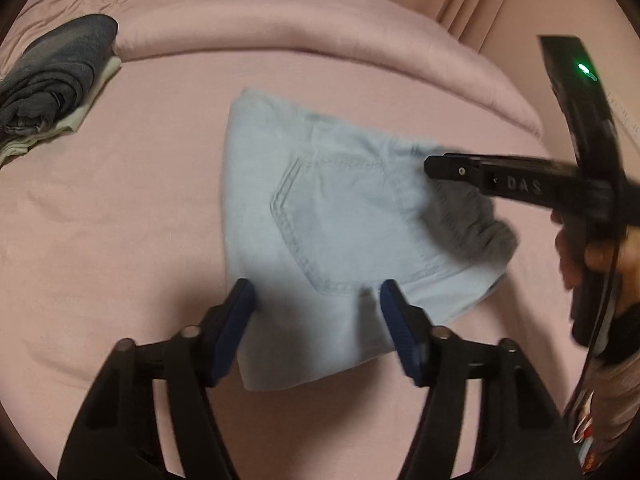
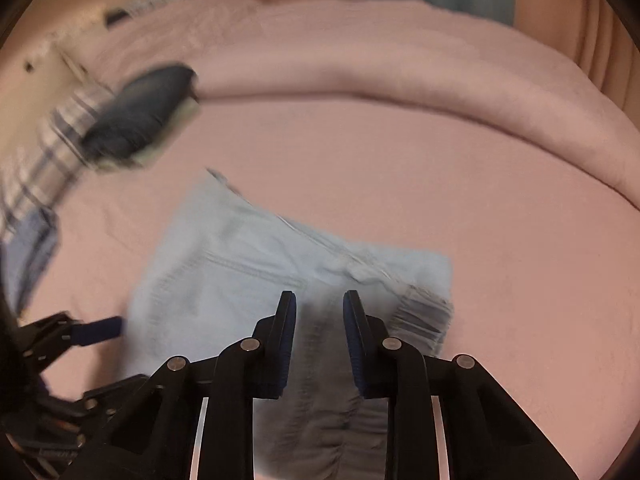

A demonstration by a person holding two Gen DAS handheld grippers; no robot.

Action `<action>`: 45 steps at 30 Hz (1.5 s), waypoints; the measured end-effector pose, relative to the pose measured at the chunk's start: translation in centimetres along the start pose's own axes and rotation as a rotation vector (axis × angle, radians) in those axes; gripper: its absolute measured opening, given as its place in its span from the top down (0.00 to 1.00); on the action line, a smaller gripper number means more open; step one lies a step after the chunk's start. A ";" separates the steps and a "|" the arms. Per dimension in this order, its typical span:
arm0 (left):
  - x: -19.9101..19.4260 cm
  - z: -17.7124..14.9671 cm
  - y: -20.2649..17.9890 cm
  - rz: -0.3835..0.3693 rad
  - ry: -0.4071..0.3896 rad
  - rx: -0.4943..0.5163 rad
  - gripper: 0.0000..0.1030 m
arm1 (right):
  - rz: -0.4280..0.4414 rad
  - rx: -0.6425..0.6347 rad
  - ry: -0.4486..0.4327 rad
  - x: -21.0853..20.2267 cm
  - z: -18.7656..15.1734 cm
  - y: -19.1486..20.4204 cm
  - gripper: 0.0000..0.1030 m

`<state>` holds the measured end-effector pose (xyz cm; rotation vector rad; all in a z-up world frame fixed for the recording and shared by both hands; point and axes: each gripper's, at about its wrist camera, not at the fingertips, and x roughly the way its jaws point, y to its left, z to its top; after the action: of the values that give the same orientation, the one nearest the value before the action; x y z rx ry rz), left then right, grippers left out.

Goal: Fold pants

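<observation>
Light blue denim pants (image 1: 320,216) lie folded into a compact bundle on the pink bed, back pocket facing up; they also show in the right wrist view (image 2: 240,276). My left gripper (image 1: 318,300) is open, its blue pads straddling the bundle's near edge just above the cloth. My right gripper (image 2: 320,308) is open and empty, hovering over the elastic waistband end (image 2: 424,316). In the left wrist view the right gripper (image 1: 432,168) comes in from the right over the waistband. The left gripper's fingers (image 2: 100,330) show at the left of the right wrist view.
A stack of folded dark clothes (image 1: 52,80) sits at the far left of the bed (image 1: 120,220). A rolled pink duvet (image 1: 320,28) runs along the back. Plaid fabric (image 2: 44,160) lies at the left edge. Curtains hang behind.
</observation>
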<state>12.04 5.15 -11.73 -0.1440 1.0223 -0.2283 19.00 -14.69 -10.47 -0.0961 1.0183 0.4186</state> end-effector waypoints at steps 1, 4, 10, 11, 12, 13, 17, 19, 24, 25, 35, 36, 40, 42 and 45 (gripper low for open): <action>0.6 -0.3 0.2 0.001 0.020 -0.005 0.46 | -0.008 0.006 0.029 0.9 0.0 -0.4 0.77; 1.3 -1.3 0.9 -0.015 0.038 -0.024 0.47 | -0.014 0.049 0.069 2.7 -0.5 -2.4 0.98; 0.2 -1.4 2.3 -0.045 0.006 -0.070 0.46 | 0.005 0.026 0.028 1.5 1.0 -1.2 0.96; 0.0 -1.1 2.7 -0.049 -0.008 -0.083 0.46 | 0.029 0.016 0.021 1.3 1.2 -0.6 0.95; -0.3 -0.7 2.8 -0.055 -0.024 -0.089 0.46 | 0.056 0.007 0.017 1.4 1.5 0.0 0.95; -0.4 0.0 2.9 -0.058 -0.041 -0.088 0.46 | 0.067 0.001 0.013 1.5 1.6 0.4 0.95; -0.2 3.3 2.5 -0.068 -0.093 -0.059 0.46 | 0.078 -0.013 0.012 2.8 2.5 1.5 0.95; 0.7 5.8 2.4 -0.083 -0.111 -0.057 0.46 | 0.072 -0.006 0.016 3.6 3.0 1.9 0.95; 4.8 10.3 2.9 -0.069 -0.069 -0.051 0.46 | 0.070 0.025 0.021 3.0 2.1 1.4 0.95; 5.9 10.7 3.3 -0.042 -0.040 -0.058 0.46 | 0.067 0.027 0.020 2.4 1.4 1.0 0.95; 7.2 10.5 3.6 -0.011 0.017 -0.068 0.46 | 0.081 -0.016 0.084 -0.6 -6.3 0.4 0.95; 6.6 10.1 3.4 -0.003 0.004 -0.055 0.46 | 0.085 -0.007 0.077 -0.5 -6.6 0.3 0.95; 3.5 7.0 1.7 0.022 -0.030 0.013 0.44 | 0.066 0.010 0.036 -1.9 -6.7 0.7 0.95; 2.6 5.0 0.9 0.026 -0.036 0.040 0.44 | 0.039 -0.023 0.003 -3.1 -7.0 1.3 0.92; 1.5 1.9 0.2 0.034 -0.033 0.071 0.43 | 0.022 -0.034 -0.032 -4.0 -7.3 1.6 0.89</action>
<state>14.47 5.00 -12.00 -0.0651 0.9822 -0.2301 10.70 -16.39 -10.78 -0.1081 0.9814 0.4561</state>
